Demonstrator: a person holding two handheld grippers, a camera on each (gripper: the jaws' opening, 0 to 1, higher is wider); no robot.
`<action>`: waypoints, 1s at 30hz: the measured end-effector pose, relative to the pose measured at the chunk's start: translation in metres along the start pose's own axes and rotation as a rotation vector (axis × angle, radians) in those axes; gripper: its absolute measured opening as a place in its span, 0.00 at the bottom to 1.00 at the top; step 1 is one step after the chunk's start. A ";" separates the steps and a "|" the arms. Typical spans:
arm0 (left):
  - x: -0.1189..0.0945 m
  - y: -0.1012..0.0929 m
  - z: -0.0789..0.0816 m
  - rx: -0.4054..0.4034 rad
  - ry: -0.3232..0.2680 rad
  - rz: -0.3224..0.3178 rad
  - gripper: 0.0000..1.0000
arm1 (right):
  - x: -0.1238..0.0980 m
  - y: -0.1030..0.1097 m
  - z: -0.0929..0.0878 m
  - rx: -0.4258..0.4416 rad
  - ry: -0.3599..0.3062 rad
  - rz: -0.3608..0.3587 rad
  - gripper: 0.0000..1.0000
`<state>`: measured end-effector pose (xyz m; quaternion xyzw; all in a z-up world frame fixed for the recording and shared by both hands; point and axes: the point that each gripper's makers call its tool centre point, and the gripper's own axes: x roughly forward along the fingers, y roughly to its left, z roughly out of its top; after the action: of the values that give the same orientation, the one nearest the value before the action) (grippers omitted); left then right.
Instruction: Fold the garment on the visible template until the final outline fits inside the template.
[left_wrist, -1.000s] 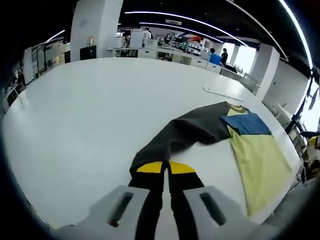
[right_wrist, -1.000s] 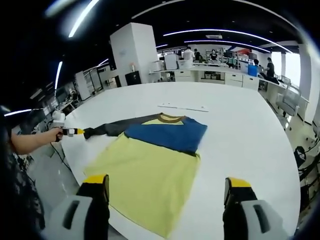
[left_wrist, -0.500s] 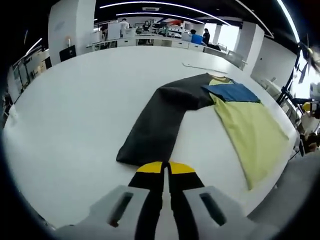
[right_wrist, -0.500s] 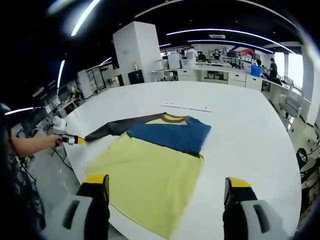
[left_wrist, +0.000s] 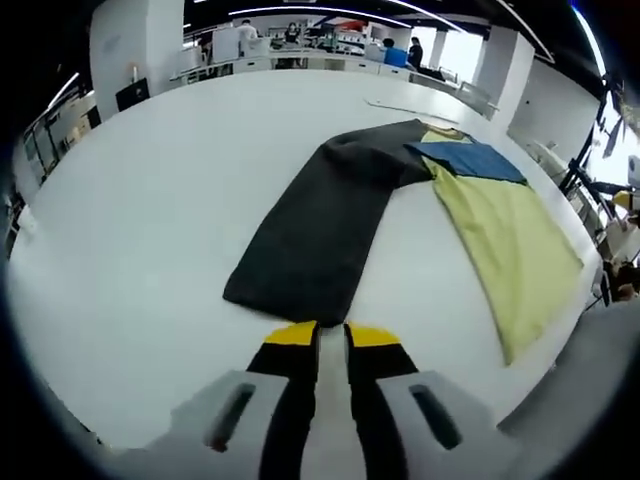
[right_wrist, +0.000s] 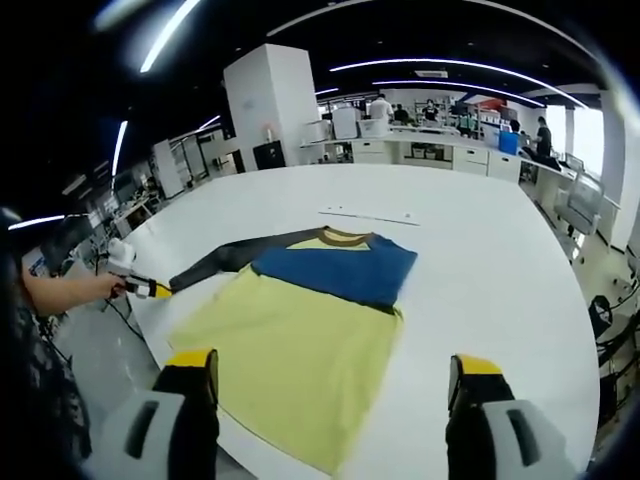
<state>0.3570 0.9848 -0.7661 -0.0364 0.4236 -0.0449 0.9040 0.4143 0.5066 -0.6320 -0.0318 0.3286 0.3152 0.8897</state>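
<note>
Left gripper (left_wrist: 331, 335) sat low over the white table (left_wrist: 130, 220), jaws nearly together with a thin gap and nothing between them, tips just short of the dark sleeve (left_wrist: 315, 225) cuff, not touching; sleeve lay flat, stretched out from the garment (right_wrist: 310, 320) toward this gripper; beyond it the yellow body and blue folded panel (left_wrist: 470, 160) ran toward the far table edge; in the right gripper view, right gripper (right_wrist: 335, 385) jaws were spread wide, empty, hovering near the yellow hem; garment lay flat near the table's near edge, blue panel across its upper part, brown collar (right_wrist: 345, 237) behind; a thin pale strip (right_wrist: 365, 214) lay further back; desks and people (right_wrist: 380, 107) far behind.
</note>
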 end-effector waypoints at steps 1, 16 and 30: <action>-0.002 0.002 -0.002 -0.007 0.013 0.018 0.17 | 0.000 0.001 0.000 -0.002 0.000 0.001 0.96; 0.004 0.029 0.011 -0.291 -0.073 0.196 0.27 | -0.002 0.002 0.001 -0.004 -0.011 -0.001 0.97; 0.011 0.034 0.010 -0.316 -0.064 0.345 0.14 | -0.012 0.002 0.002 -0.037 -0.019 -0.012 0.99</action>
<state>0.3731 1.0180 -0.7713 -0.1062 0.3963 0.1783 0.8944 0.4070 0.5025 -0.6232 -0.0471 0.3139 0.3160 0.8941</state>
